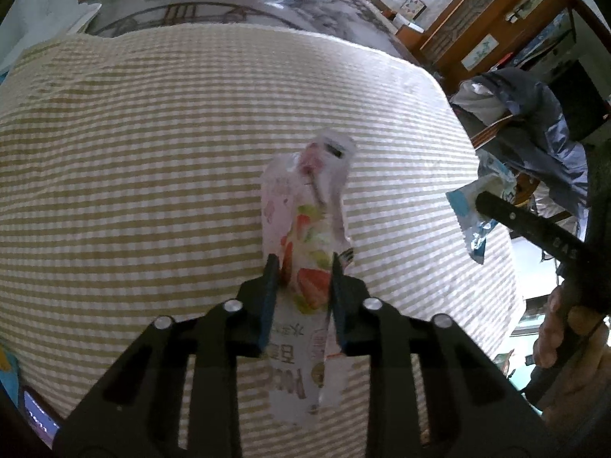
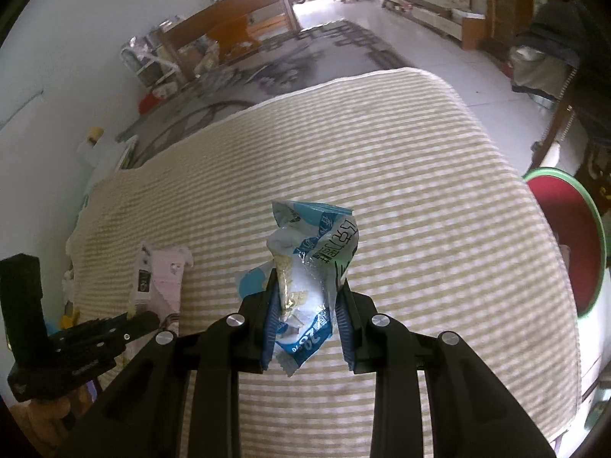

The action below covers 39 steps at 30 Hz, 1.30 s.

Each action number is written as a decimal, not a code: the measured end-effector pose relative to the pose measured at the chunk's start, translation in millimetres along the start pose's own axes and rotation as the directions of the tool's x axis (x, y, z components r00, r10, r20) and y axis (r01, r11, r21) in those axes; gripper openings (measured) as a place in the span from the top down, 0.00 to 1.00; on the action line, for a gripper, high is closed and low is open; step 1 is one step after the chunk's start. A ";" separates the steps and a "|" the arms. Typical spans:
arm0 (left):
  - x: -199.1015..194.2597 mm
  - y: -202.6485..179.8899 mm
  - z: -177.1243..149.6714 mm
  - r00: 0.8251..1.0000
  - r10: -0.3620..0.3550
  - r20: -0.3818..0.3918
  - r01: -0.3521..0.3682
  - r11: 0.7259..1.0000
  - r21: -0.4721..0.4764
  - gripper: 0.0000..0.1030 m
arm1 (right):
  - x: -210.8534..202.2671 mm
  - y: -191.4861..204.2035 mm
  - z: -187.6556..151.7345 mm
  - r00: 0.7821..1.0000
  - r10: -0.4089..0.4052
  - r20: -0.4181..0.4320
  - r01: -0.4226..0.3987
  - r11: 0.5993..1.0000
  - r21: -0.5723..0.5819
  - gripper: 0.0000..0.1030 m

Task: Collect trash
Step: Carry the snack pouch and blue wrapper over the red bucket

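Note:
My left gripper [image 1: 304, 263] is shut on a pink and white snack wrapper with strawberry pictures [image 1: 305, 236], held above the striped cloth [image 1: 152, 152]. My right gripper [image 2: 307, 278] is shut on a crumpled blue and white wrapper [image 2: 309, 259], also held over the cloth. In the left wrist view the blue wrapper [image 1: 477, 206] and the right gripper's finger show at the right edge. In the right wrist view the pink wrapper [image 2: 160, 278] and the left gripper [image 2: 151, 318] show at the lower left.
The beige striped cloth [image 2: 420, 191] covers a rounded table. A red basin with a green rim [image 2: 565, 244] stands off the table's right side. A chair with dark clothes [image 1: 534, 129] is at the right. A patterned rug and wooden furniture lie beyond.

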<state>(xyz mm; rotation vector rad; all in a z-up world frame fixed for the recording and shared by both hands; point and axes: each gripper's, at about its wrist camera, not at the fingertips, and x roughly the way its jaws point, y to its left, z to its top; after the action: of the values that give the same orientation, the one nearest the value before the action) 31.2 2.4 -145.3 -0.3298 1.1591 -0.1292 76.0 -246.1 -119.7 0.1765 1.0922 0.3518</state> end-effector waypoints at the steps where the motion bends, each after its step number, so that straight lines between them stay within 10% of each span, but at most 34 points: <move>1: -2.1 -2.7 0.8 1.000 -0.006 0.008 0.006 1.000 0.001 0.81 | -2.3 -2.0 -0.6 1.000 -0.002 0.005 0.002 1.000 0.005 0.74; 14: -39.9 -54.6 22.4 0.989 -0.030 0.143 0.014 0.994 0.113 0.82 | -31.9 -29.4 -10.1 0.998 -0.027 0.053 0.024 0.998 0.051 0.74; 39: -29.4 -154.5 36.2 0.983 -0.091 0.160 0.056 0.976 0.209 0.82 | -73.8 -123.1 -4.4 0.994 -0.055 0.093 0.042 0.990 0.137 0.74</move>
<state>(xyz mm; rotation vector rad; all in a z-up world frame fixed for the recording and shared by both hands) 63.2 -128.8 -57.0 -0.1976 0.9569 -0.2789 65.3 -387.7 -98.4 0.2836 1.0232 0.2233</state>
